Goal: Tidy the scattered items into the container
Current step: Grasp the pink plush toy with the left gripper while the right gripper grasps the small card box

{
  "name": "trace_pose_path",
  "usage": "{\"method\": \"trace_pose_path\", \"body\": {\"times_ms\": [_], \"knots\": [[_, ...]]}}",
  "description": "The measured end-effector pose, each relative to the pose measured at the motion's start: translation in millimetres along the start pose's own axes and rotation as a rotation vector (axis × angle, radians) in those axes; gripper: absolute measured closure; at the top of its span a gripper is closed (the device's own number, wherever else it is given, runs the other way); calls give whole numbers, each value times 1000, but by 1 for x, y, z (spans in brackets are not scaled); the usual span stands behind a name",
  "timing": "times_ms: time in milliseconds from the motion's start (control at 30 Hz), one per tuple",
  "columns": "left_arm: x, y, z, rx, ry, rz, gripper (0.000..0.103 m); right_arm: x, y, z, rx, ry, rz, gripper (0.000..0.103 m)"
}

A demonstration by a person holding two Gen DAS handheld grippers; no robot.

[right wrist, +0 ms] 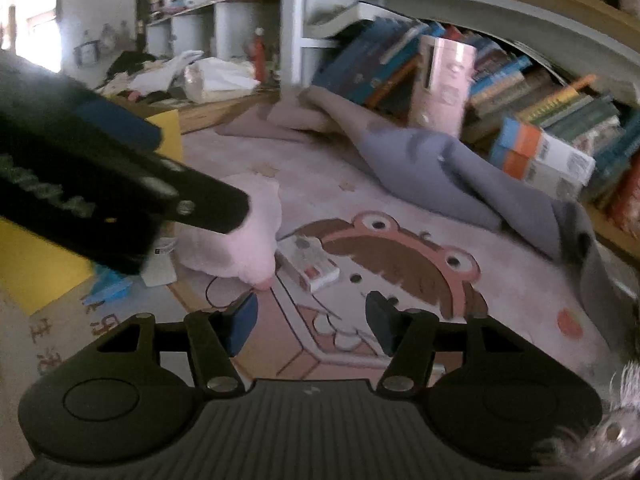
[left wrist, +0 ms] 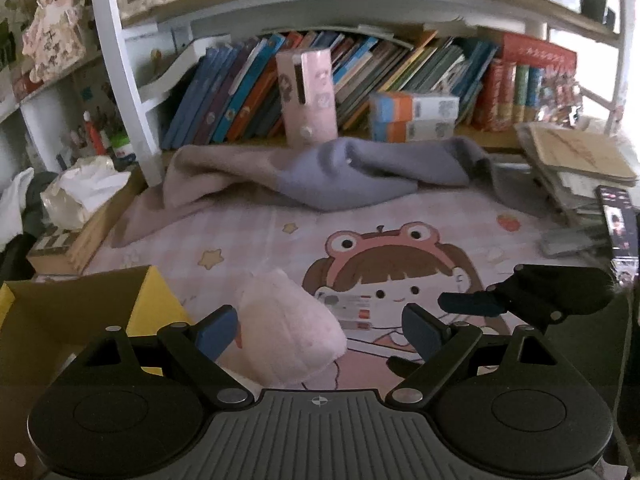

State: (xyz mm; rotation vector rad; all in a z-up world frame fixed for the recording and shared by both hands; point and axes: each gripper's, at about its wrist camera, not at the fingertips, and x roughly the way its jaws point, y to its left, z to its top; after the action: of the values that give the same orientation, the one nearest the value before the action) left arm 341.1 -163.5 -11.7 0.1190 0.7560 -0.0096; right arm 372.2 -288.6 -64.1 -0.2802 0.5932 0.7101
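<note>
Left gripper [left wrist: 316,330], jaws standing wide, is straddling a pink pouch [left wrist: 288,332] without pressing it; right gripper [right wrist: 312,324], jaws half open, is holding nothing. The soft, rumpled pouch is lying on the desk mat [left wrist: 400,236] beside a yellow box [left wrist: 80,312]

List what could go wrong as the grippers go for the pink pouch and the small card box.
1. The left gripper stands open around the pink pouch; the soft pouch may sag or slip out.
2. The right gripper is open, close to the left one; they may collide over the card box.
3. The yellow box wall could snag the pouch.
</note>
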Motion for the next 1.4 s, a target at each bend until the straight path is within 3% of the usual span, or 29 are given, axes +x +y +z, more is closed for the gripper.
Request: {"method": "trace_pose_path", "body": {"times_ms": [600, 867, 1067, 1167, 1300, 1400], "knots": [[44, 13, 8, -36, 87, 79, 12, 38, -12, -1, -24, -11, 50, 43], [67, 17, 5, -97, 161, 59, 13, 59, -11, 1, -36, 0, 21, 45], [76, 16, -3, -104, 181, 75, 18, 68, -14, 3, -60, -13, 46, 47], [79, 20, -6, -119, 202, 72, 29, 74, -20, 5, -23, -8, 69, 47], [80, 21, -9, -134, 199, 68, 32, 82, -26, 8, -5, -10, 103, 48], [79, 22, -8, -135, 197, 55, 35, 83, -26, 9, -14, -16, 127, 61]]}}
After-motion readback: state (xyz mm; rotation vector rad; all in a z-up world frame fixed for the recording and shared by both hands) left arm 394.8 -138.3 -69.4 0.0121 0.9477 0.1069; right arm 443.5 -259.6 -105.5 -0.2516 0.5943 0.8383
